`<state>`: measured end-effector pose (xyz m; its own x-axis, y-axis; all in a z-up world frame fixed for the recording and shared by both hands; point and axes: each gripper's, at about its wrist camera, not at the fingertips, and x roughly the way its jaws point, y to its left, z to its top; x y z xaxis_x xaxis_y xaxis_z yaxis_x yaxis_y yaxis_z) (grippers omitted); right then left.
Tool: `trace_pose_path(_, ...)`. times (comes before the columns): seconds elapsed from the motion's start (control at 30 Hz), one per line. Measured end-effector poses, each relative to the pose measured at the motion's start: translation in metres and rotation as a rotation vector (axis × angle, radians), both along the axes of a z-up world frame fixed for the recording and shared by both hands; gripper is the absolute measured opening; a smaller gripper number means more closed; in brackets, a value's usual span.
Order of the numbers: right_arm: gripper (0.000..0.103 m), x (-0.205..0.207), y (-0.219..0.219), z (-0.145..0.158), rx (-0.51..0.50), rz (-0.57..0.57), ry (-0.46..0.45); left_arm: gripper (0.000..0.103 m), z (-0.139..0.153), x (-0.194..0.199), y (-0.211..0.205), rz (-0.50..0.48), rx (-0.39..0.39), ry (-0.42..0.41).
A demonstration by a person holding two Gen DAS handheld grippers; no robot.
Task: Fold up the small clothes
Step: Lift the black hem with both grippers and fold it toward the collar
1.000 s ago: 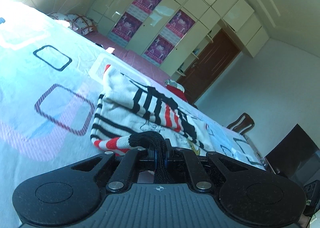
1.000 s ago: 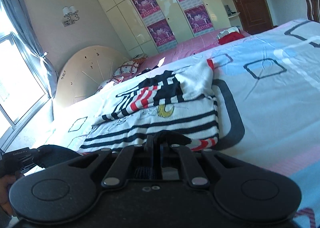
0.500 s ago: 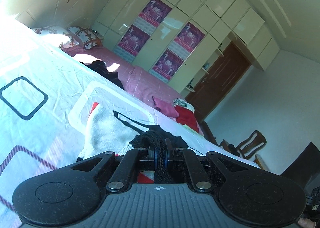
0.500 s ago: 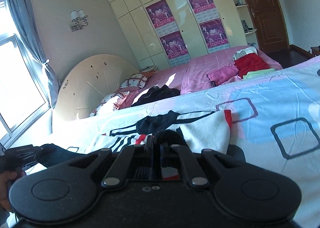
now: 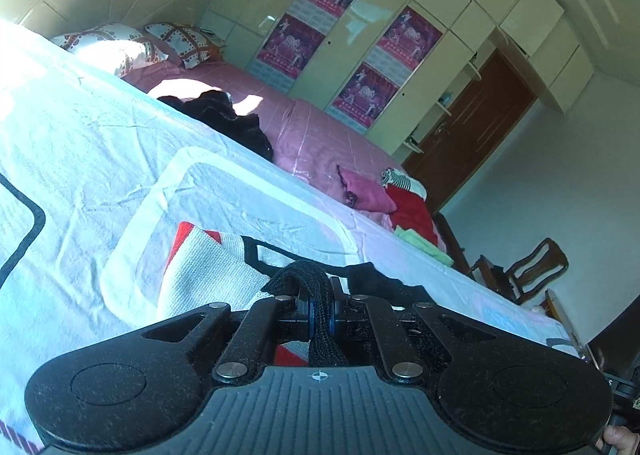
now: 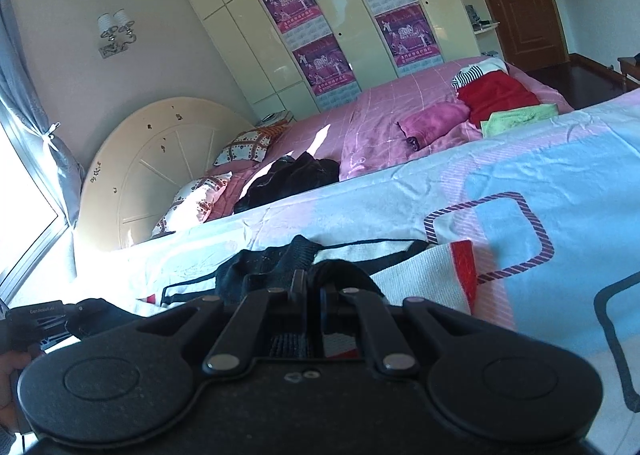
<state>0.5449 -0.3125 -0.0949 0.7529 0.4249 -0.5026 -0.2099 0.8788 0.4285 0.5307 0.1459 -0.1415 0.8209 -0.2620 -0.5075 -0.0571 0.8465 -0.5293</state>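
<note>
A small white knit sweater [image 5: 208, 275] with black and red stripes lies on the light patterned bedsheet [image 5: 100, 159]. My left gripper [image 5: 320, 315] is shut on its black ribbed hem, low over the folded cloth. My right gripper [image 6: 314, 295] is shut on the black hem of the same sweater [image 6: 420, 275], whose white and red part lies just ahead and to the right. Most of the sweater is hidden under both grippers. The left gripper also shows at the left edge of the right wrist view [image 6: 36, 319].
A pink bed beyond holds a black garment [image 6: 292, 179], a magenta piece [image 6: 432, 123], a red piece [image 6: 496, 95] and a green piece [image 6: 520, 117]. Pillows [image 5: 116, 45] lie by the round headboard. A wooden chair [image 5: 532, 275] stands at the right.
Both grippers, still shut on the hem, have carried it forward over the sweater. The striped body that lay spread ahead is now folded under and mostly hidden beneath them.
</note>
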Motion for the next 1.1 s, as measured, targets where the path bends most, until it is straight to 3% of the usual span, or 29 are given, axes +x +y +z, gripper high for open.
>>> trace_pose_path(0.3, 0.009, 0.051, 0.005, -0.040, -0.008, -0.043, 0.137, 0.006, -0.042, 0.058, -0.004, -0.051, 0.026, 0.156)
trace_pose_path(0.37, 0.014, 0.056, 0.003, -0.046, -0.004, -0.044, 0.153, 0.013, -0.042, 0.060, -0.005, -0.059, 0.017, 0.147)
trace_pose_path(0.43, 0.026, 0.049, -0.002, -0.041, 0.008, -0.056, 0.111, 0.042, -0.032, 0.054, -0.004, -0.073, 0.020, 0.102)
trace_pose_path(0.47, 0.033, 0.044, -0.005, -0.037, 0.007, -0.067, 0.083, 0.071, -0.026, 0.049, -0.002, -0.068, 0.043, 0.065)
trace_pose_path(0.5, 0.046, 0.041, -0.009, -0.032, 0.006, -0.078, 0.058, 0.085, -0.020, 0.046, 0.001, -0.055, 0.088, 0.029)
trace_pose_path(0.53, 0.050, 0.038, -0.014, -0.028, 0.006, -0.081, 0.035, 0.085, -0.013, 0.043, 0.003, -0.062, 0.127, 0.006)
trace_pose_path(0.6, 0.048, 0.036, -0.022, -0.024, -0.001, -0.069, 0.013, 0.082, -0.006, 0.045, 0.008, -0.101, 0.176, -0.008)
trace_pose_path(0.67, 0.045, 0.041, -0.024, -0.024, -0.014, -0.039, 0.018, 0.070, -0.001, 0.053, 0.006, -0.164, 0.256, 0.003)
trace_pose_path(0.73, 0.043, 0.047, -0.022, -0.026, -0.042, -0.014, 0.021, 0.067, 0.000, 0.062, 0.001, -0.223, 0.307, 0.018)
trace_pose_path(0.93, 0.043, 0.066, -0.002, -0.041, -0.140, 0.058, 0.042, 0.062, -0.008, 0.087, -0.009, -0.310, 0.346, 0.099)
trace_pose_path(1.03, 0.040, 0.076, 0.002, -0.047, -0.167, 0.071, 0.054, 0.046, -0.013, 0.095, -0.009, -0.332, 0.332, 0.131)
trace_pose_path(1.1, 0.039, 0.084, 0.006, -0.050, -0.182, 0.091, 0.071, 0.028, -0.015, 0.097, -0.011, -0.350, 0.322, 0.127)
